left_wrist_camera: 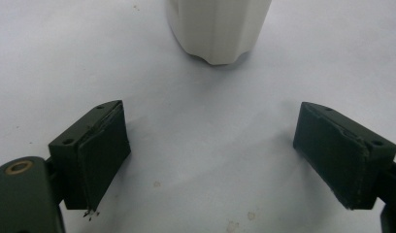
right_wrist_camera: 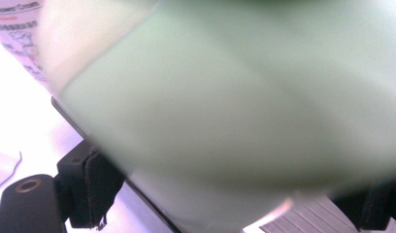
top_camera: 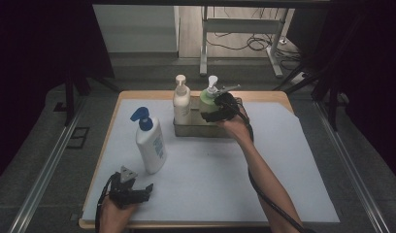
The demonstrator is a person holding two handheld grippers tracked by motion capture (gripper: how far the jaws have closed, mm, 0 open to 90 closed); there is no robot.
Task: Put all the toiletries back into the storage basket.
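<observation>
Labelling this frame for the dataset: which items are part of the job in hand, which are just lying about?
In the job:
- pale green pump bottle with white pump, between the right gripper jaws
- metal tray it stands in

Lying about:
- cream pump bottle, also in the tray
- white pump bottle with blue pump, standing on the white sheet
- left gripper, open, resting low near it

Grey floor [top_camera: 41, 145] — dark curtains [top_camera: 36, 43]; white desk frame [top_camera: 239, 26] behind.
</observation>
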